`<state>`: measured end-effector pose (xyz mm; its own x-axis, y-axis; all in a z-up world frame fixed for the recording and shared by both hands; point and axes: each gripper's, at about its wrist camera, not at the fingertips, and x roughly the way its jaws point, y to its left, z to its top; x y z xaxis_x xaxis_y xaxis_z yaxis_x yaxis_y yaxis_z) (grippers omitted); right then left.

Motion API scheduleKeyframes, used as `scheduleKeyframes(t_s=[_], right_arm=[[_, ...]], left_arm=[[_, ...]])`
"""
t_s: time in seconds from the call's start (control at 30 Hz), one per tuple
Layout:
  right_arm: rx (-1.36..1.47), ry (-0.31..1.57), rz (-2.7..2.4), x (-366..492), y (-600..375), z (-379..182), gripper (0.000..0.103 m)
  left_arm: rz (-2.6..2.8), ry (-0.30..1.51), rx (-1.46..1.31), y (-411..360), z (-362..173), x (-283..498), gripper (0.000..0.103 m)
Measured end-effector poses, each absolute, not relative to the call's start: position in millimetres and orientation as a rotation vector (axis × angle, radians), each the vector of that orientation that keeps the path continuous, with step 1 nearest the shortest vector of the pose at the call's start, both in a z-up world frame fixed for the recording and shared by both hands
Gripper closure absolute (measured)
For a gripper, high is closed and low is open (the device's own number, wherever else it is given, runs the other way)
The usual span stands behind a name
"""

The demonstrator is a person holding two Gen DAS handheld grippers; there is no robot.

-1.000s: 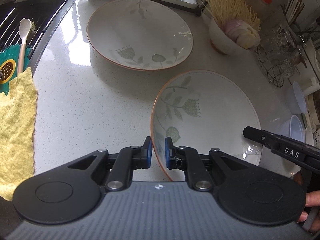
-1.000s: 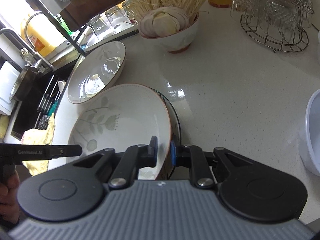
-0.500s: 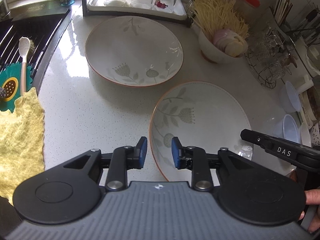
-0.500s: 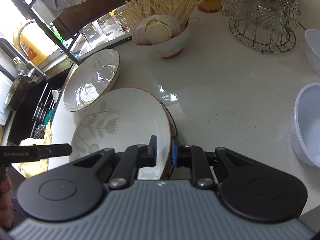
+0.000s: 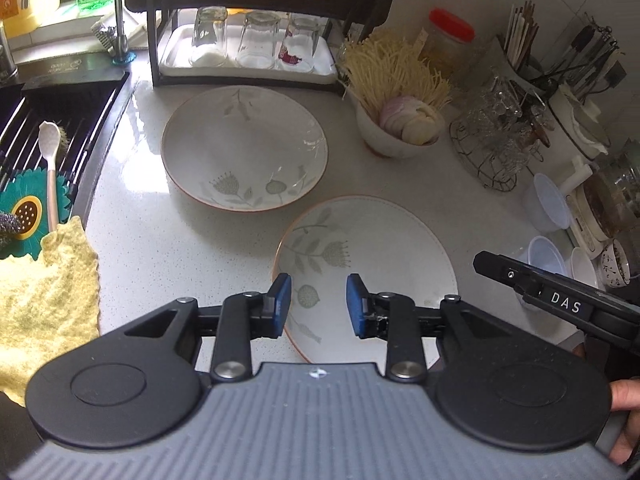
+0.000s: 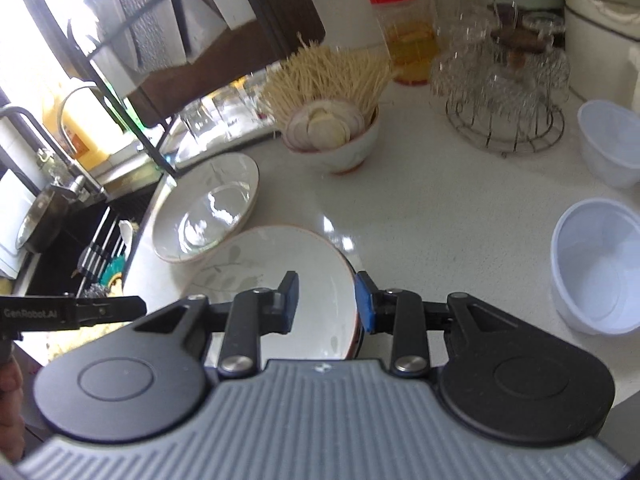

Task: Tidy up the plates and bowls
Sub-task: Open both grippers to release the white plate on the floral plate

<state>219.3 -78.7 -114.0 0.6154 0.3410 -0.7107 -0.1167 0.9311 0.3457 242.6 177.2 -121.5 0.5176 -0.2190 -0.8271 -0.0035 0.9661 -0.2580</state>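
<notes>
Two floral plates lie flat on the table, both grippers let go.

Near plate [image 5: 372, 256] rests between the left gripper [image 5: 318, 304] and right gripper [image 6: 326, 300], whose jaws have just been opening and now stand narrowly apart, empty; the far plate [image 5: 244, 152] sits just beyond, unstacked. One filled bowl [image 5: 394, 136] and two plastic bowls [image 6: 596, 264] look unsorted.
</notes>
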Motion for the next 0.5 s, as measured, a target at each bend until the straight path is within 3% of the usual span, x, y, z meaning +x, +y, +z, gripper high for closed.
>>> scheduleKeyframes(t_s=[0.5], right_arm=[[0.323,0.701,0.297,153,-67,-49,0.068]], left_arm=[[-0.178,0.874,-0.176,174,-60,180,0.066]])
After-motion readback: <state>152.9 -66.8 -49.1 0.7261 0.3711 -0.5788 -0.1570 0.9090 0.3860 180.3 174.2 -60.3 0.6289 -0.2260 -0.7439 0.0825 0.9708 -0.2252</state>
